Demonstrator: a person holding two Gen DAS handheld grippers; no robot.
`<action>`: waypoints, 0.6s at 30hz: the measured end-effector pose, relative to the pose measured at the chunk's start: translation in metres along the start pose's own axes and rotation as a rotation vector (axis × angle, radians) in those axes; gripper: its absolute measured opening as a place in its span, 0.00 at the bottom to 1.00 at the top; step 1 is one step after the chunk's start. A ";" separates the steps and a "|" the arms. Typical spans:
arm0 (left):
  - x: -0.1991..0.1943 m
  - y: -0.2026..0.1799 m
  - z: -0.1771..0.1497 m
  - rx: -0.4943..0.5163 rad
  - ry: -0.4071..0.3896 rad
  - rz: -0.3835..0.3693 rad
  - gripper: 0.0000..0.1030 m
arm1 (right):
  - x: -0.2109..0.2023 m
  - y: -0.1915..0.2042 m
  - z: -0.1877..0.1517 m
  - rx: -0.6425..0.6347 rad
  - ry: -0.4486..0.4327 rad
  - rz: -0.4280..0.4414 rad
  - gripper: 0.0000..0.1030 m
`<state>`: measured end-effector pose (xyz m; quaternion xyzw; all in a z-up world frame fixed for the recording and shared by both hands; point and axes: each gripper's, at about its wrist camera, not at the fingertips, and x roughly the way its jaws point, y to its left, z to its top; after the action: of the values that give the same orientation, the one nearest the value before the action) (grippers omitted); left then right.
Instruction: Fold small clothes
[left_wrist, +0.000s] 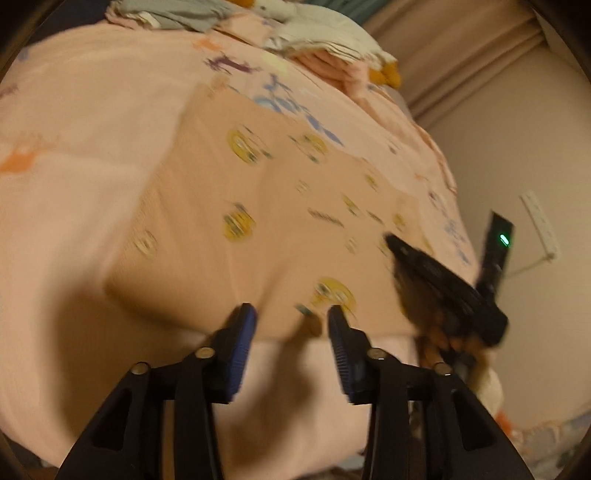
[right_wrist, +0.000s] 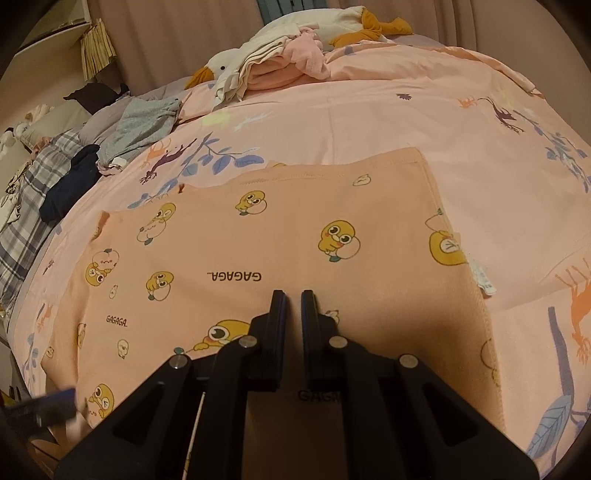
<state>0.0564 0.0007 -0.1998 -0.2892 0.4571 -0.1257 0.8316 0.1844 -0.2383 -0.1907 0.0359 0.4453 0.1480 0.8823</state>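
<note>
A peach garment (right_wrist: 295, 236) printed with yellow cartoon ducks and "GAGAGA" lies spread flat on the pink bedspread (right_wrist: 424, 122); it also shows, blurred, in the left wrist view (left_wrist: 266, 206). My left gripper (left_wrist: 291, 321) is open and empty, just above the garment's near edge. My right gripper (right_wrist: 291, 299) has its jaws nearly together with a narrow gap, over the garment's near edge; no cloth shows between them. The right gripper also shows in the left wrist view (left_wrist: 443, 280) at the garment's right side.
A pile of clothes with a white and orange plush goose (right_wrist: 280, 48) lies at the far end of the bed. Grey, navy and plaid clothes (right_wrist: 85, 162) lie along the left side. A wall with a power strip (left_wrist: 539, 225) stands beyond the bed's edge.
</note>
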 end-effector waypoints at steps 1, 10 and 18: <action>0.000 -0.001 -0.001 0.003 -0.011 -0.005 0.45 | 0.000 0.000 0.000 -0.003 0.000 -0.003 0.07; 0.024 0.016 0.002 -0.254 0.226 -0.299 0.45 | -0.001 0.005 0.000 -0.028 -0.007 -0.025 0.08; 0.019 -0.004 0.015 -0.107 0.019 -0.152 0.45 | -0.002 0.006 0.000 -0.029 -0.003 -0.024 0.08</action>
<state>0.0794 -0.0066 -0.2045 -0.3658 0.4478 -0.1666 0.7987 0.1821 -0.2335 -0.1878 0.0179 0.4424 0.1436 0.8851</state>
